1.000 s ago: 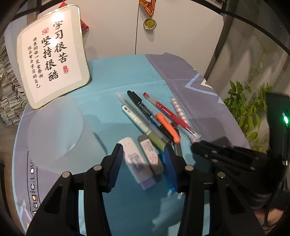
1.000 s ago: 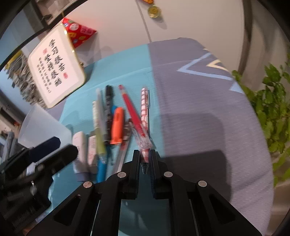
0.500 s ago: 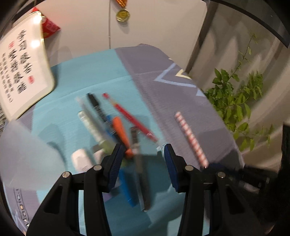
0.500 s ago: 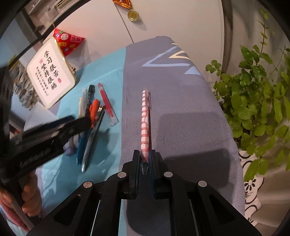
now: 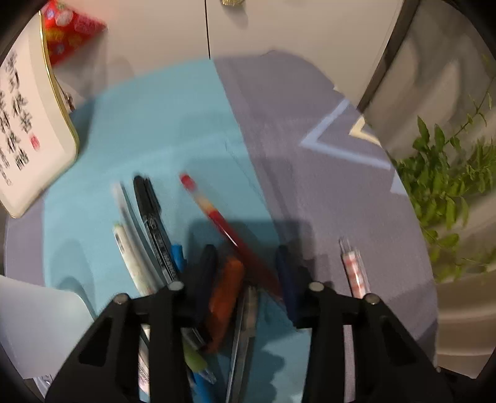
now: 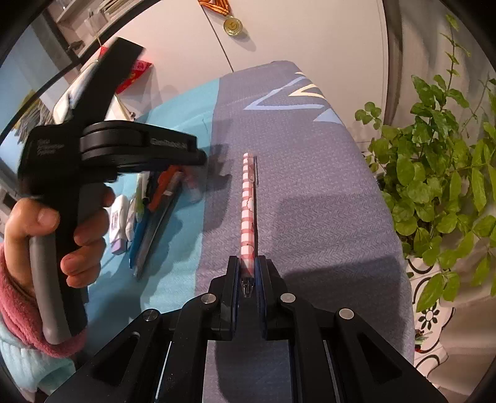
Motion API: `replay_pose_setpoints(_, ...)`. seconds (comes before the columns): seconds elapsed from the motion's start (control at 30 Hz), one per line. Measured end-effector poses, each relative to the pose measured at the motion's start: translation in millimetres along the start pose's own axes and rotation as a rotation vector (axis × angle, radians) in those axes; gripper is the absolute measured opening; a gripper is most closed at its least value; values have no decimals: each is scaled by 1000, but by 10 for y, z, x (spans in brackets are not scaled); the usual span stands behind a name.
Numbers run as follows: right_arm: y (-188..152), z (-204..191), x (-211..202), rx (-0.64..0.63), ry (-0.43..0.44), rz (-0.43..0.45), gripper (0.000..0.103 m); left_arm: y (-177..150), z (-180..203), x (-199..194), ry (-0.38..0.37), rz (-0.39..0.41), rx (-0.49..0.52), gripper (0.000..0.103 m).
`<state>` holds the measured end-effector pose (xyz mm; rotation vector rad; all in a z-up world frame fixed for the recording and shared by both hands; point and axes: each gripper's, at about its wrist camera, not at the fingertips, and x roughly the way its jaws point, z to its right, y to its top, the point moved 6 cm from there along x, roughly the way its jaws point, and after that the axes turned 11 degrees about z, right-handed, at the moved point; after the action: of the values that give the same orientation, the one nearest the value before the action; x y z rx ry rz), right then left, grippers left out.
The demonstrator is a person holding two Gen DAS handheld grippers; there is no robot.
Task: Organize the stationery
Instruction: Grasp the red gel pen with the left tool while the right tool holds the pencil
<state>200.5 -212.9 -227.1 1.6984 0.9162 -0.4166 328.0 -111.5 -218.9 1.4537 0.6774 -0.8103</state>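
Right claw point(image 6: 247, 272): clamped on pink-striped pen point(image 6: 248, 204), set apart at 3 o'clock of the pen pile. Left claw point(image 5: 248, 272): closing astride orange marker point(image 5: 224, 297) and red pen point(image 5: 223, 223), not yet gripping, likely sorting on counter point(image 6: 310, 186).

The tablecloth point(image 6: 303, 173) is matt woven cloth. The grippers' black plastic arms point(image 6: 310, 350) look smooth with metal screws point(image 6: 287, 298). The medal point(image 6: 233, 26) is shiny metal.

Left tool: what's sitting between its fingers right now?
In the left wrist view, the left tool is closing around the orange marker, the red pen and a grey pen; pads not visibly pressing yet.
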Motion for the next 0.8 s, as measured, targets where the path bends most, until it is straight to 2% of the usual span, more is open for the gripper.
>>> replay_pose_setpoints(0.03,-1,-1,2,-2,1,0,11,-8,9,8,-2,3,6,21)
replay_pose_setpoints(0.13,-17,-16,-16,-14,3,1,10,-107,77,-17,-72,8,26,17)
replay_pose_setpoints(0.2,-31,-30,-43,-27,2,2,11,-191,134,-86,-124,15,55,9)
replay_pose_setpoints(0.4,-137,32,-187,-36,-15,-6,11,-694,229,-537,-263,6,196,7)
replay_pose_setpoints(0.5,-204,53,-254,-50,-20,-13,11,-1064,179,-703,-316,-32,253,7)
replay_pose_setpoints(0.63,-315,-78,-272,-134,-25,-44,11,-1331,121,-872,-329,-52,295,7)
replay_pose_setpoints(0.8,-363,-173,-267,-159,1,-85,11,-1312,69,-913,-298,-31,300,10)
